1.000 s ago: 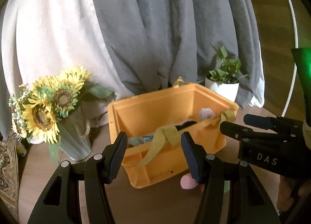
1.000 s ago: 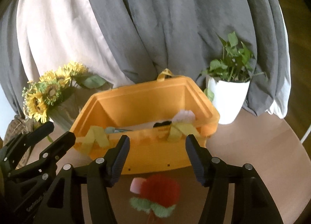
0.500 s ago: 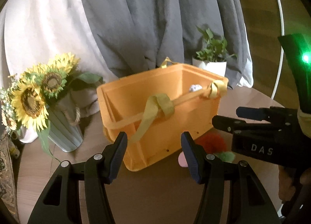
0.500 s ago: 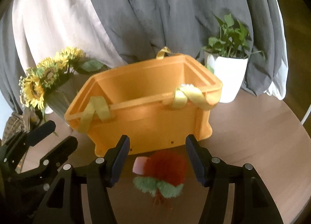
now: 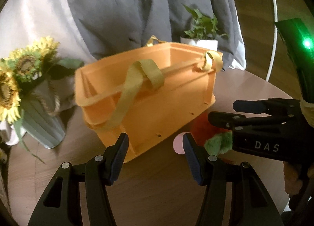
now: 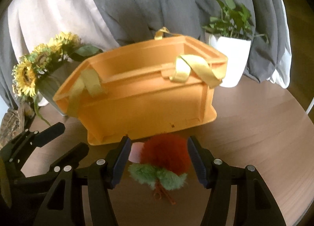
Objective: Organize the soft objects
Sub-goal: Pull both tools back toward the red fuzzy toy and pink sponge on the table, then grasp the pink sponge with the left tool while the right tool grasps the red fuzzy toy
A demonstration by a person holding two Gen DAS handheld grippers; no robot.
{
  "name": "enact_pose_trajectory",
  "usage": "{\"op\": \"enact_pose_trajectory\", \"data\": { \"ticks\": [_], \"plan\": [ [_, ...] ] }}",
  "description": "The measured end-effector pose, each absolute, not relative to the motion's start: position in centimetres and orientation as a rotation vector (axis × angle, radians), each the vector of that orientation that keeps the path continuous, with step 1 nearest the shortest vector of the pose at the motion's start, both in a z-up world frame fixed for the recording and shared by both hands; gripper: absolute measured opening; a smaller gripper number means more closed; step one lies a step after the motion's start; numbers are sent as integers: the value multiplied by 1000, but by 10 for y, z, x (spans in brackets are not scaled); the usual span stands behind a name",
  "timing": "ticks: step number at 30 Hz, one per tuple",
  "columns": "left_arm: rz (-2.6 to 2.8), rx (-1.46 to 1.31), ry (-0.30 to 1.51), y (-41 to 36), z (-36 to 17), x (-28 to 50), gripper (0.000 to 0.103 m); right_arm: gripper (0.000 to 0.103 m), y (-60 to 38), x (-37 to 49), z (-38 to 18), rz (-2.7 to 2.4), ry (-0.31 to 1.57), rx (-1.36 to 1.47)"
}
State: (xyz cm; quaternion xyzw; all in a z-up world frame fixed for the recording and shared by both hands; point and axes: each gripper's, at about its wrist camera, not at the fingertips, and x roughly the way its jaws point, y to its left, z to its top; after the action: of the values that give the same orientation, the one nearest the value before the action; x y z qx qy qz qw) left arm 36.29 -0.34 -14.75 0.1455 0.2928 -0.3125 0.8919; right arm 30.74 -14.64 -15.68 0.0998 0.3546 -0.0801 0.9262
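An orange bin [image 6: 149, 96] with yellow fabric handles [image 6: 194, 69] stands on the round wooden table [image 6: 255, 124]; it also shows in the left wrist view [image 5: 149, 96]. A red fluffy plush with green leaves [image 6: 164, 155] lies on the table in front of the bin, with a small pink soft piece [image 6: 135, 151] beside it. My right gripper [image 6: 158, 161] is open, its fingers on either side of the plush. My left gripper [image 5: 155, 155] is open and empty, in front of the bin's near corner. The plush shows in the left wrist view [image 5: 202, 130], partly hidden by the right gripper [image 5: 221, 112].
A vase of sunflowers [image 6: 33, 73] stands left of the bin. A white pot with a green plant [image 6: 229, 57] stands behind it to the right. Grey and white curtains [image 6: 137, 0] hang behind the table. The table edge curves at the right.
Both grippers have come down and closer to the table. The bin's inside has gone out of sight. The right gripper's fingers now flank the red plush.
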Motion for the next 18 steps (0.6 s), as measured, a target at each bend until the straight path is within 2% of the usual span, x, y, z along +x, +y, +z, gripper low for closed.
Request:
{"op": "enact_pose_trajectory", "data": {
  "ticks": [18],
  "plan": [
    [-833, 355, 694, -35, -189, 388, 56, 61, -158, 319, -191, -188, 779, 263]
  ]
}}
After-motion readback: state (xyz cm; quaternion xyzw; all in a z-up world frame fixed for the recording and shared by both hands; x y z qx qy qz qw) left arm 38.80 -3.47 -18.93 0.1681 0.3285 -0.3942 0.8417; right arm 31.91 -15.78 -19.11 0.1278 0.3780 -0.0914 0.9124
